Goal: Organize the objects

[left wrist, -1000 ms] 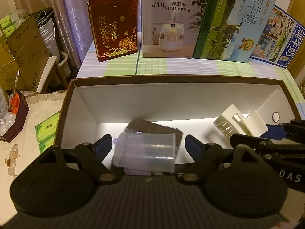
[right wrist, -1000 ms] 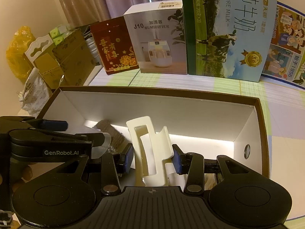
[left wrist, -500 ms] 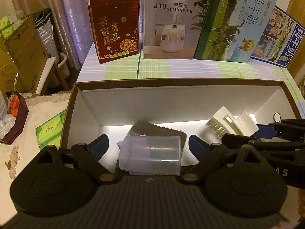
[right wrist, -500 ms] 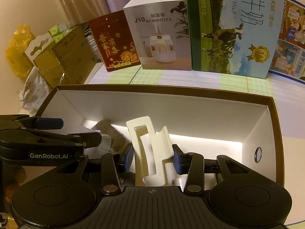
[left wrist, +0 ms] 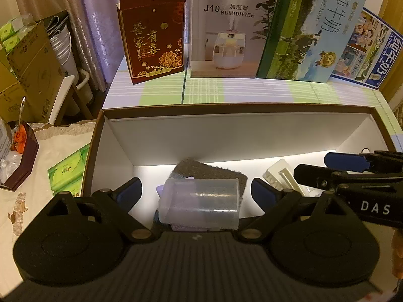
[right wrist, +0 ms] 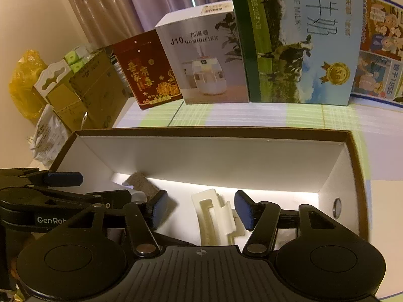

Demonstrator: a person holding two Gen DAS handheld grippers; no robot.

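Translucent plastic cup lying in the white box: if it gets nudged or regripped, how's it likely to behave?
The translucent plastic cup lies on its side, so a sideways nudge would probably roll it. Its thin, see-through walls suggest that it is light and may flex under a hard squeeze. The smooth plastic could slip between the pads; the left gripper, whose jaws have just been opening, stands clear of it on both sides.

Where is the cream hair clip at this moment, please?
The cream hair clip lies on the floor of the white-lined box, towards its right end, between the right gripper's open jaws, untouched.
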